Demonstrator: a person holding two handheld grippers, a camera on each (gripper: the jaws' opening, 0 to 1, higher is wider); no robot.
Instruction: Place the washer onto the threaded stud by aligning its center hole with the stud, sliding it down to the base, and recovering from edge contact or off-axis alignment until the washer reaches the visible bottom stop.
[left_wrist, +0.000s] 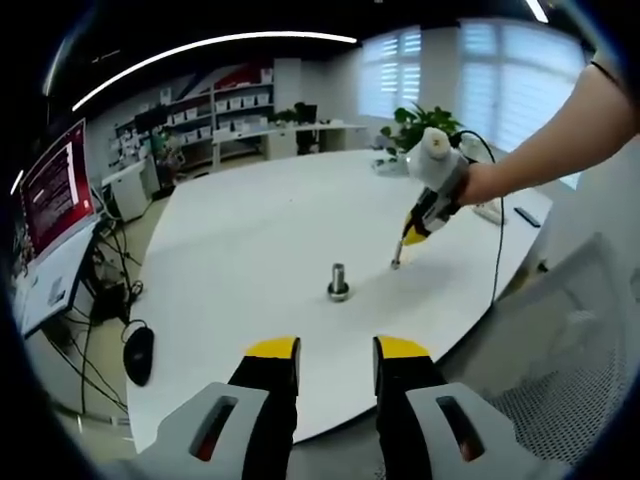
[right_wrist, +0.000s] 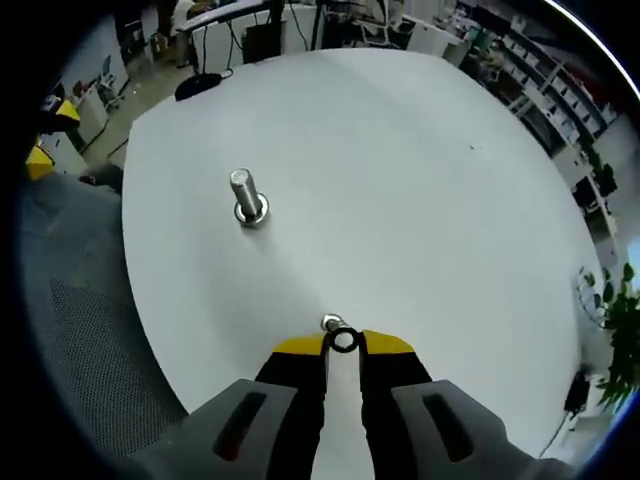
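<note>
So far only the pickup is done: the right tool (right_wrist: 343, 343) clamps the washer (right_wrist: 343, 340), well apart from the stud (right_wrist: 246, 196); the left tool (left_wrist: 336, 360) stands apart, idle.

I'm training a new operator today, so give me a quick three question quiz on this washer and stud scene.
1. True or false: the washer is already seated on the threaded stud.
2. Which tongs hold the washer: A) left tongs B) right tongs?
3. Fill in: the stud stands upright on the white ____.

Key: 1 false; 2 B; 3 table.
</note>
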